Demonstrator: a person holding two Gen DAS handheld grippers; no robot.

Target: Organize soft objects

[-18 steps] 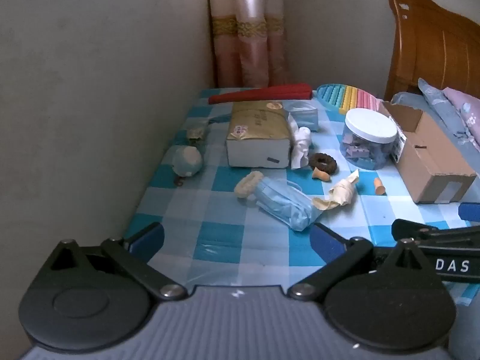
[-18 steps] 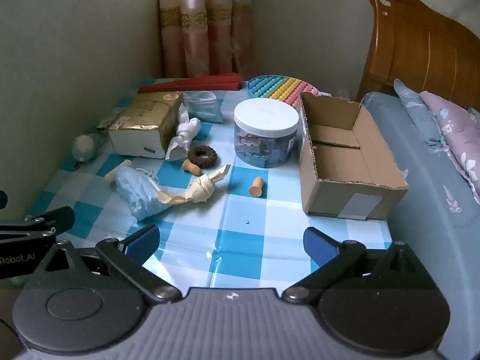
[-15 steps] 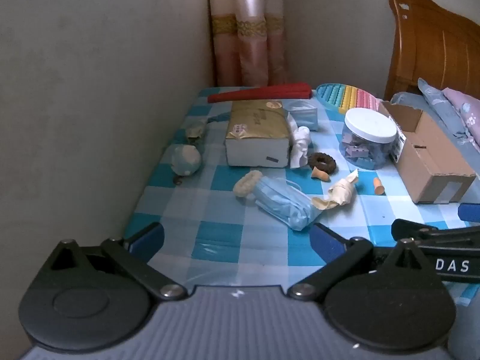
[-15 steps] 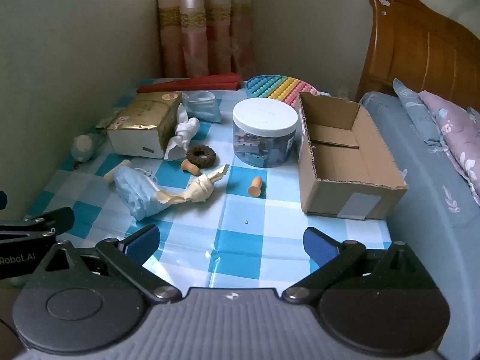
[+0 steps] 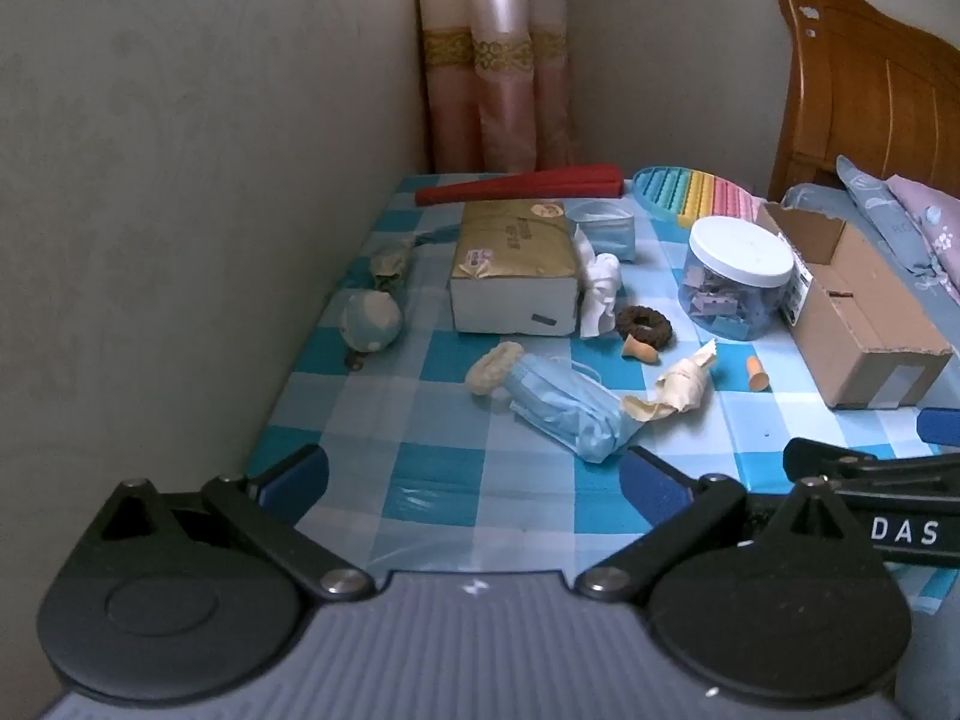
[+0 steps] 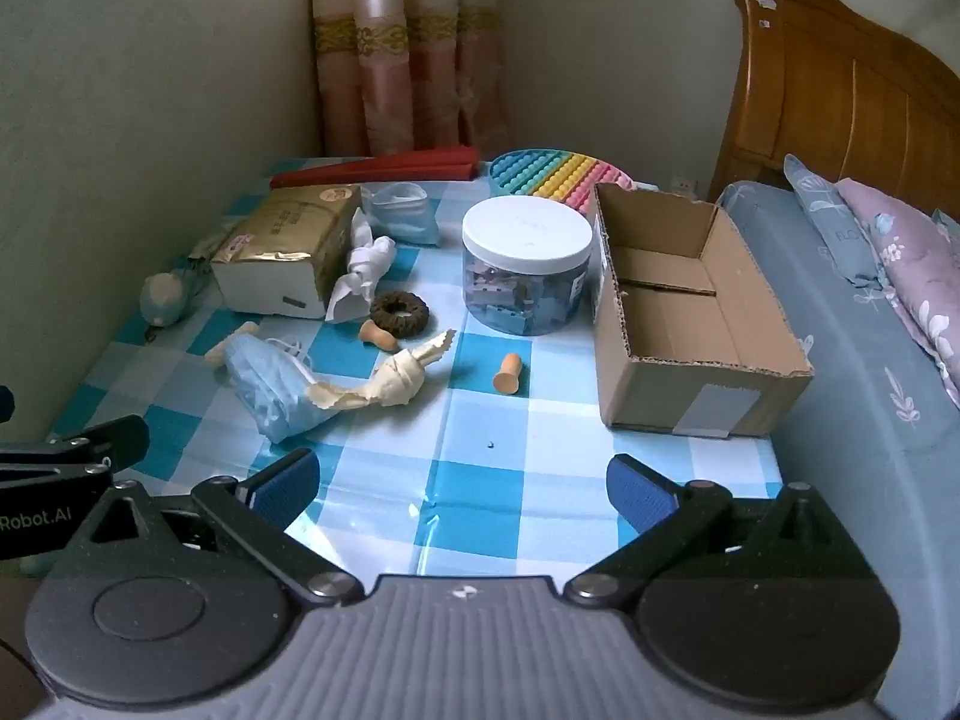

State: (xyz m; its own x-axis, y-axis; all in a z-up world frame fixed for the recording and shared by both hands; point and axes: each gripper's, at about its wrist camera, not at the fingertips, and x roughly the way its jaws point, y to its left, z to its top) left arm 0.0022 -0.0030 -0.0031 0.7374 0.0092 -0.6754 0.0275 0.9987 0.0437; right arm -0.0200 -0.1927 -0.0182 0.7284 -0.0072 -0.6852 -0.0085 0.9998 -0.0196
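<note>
Both my claws hang over the near edge of the surface (image 6: 480, 480), pitched downward, nothing reached yet. The left claw (image 5: 474, 474) is spread wide and empty; the right claw (image 6: 462, 480) is the same, released with only checked cloth between its pads.

The soft things lie scattered toward the left side: a crumpled blue face mask (image 6: 270, 384) nearest me, a cream bandage (image 6: 390, 384) lying against its end, a brown hair tie (image 6: 399, 312) and a white tissue wad (image 6: 360, 276) beside the tissue box (image 6: 288, 252). The open cardboard box (image 6: 678, 300) at the right edge looks like the place for them, I judge.

I would start with the mask using the left claw: come down over its thick middle, jaws across the bundle, and pinch deep so the loose ear loops do not drag the bandage along. I would keep the right claw clear of the jar (image 6: 528, 264).
</note>
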